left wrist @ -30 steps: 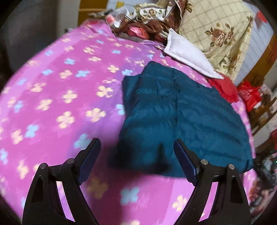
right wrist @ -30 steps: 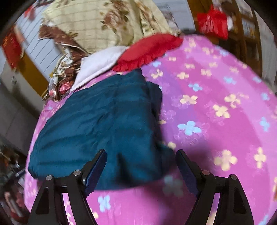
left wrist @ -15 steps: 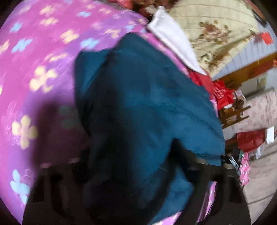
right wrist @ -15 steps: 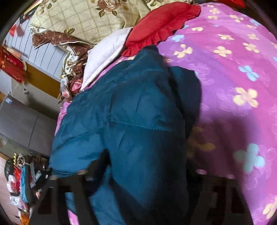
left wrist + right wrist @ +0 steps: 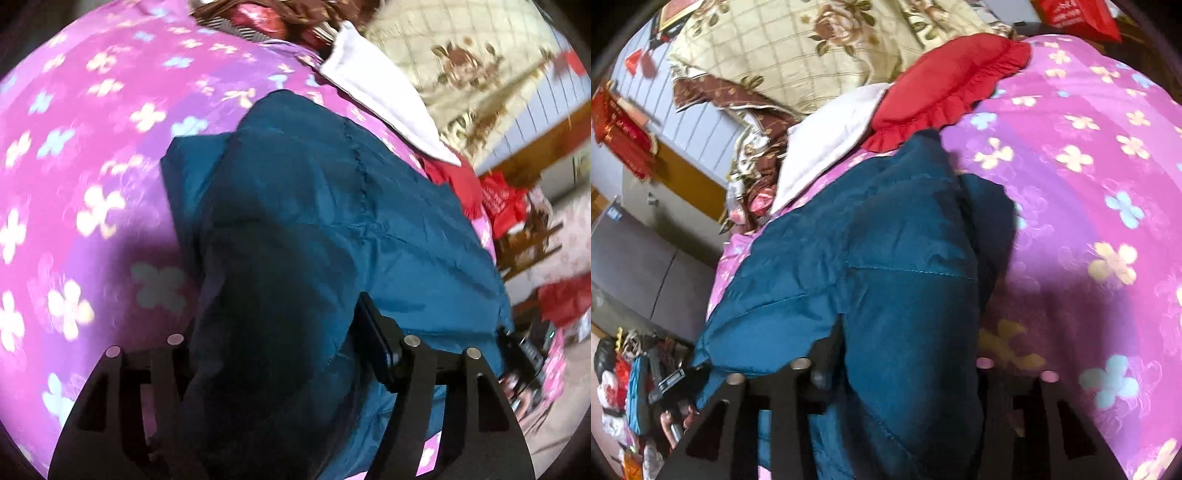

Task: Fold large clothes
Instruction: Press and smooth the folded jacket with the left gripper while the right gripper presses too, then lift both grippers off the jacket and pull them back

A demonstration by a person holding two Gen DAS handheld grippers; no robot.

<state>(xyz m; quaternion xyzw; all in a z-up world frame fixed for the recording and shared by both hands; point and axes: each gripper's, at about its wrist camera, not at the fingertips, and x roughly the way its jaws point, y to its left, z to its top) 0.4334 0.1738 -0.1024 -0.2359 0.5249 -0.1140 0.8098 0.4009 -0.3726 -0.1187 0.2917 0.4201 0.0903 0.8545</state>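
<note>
Teal quilted padded jacket, stitched in seams and partly folded, lying on a pink floral bedspread. Left gripper: jaws opening slightly, a thick fold of the jacket bunched between its pads. Right gripper: clamped on another fold. Far side: white pillow, red ruffled cushion, cream rose-print quilt. Left: grey cabinet.
</note>
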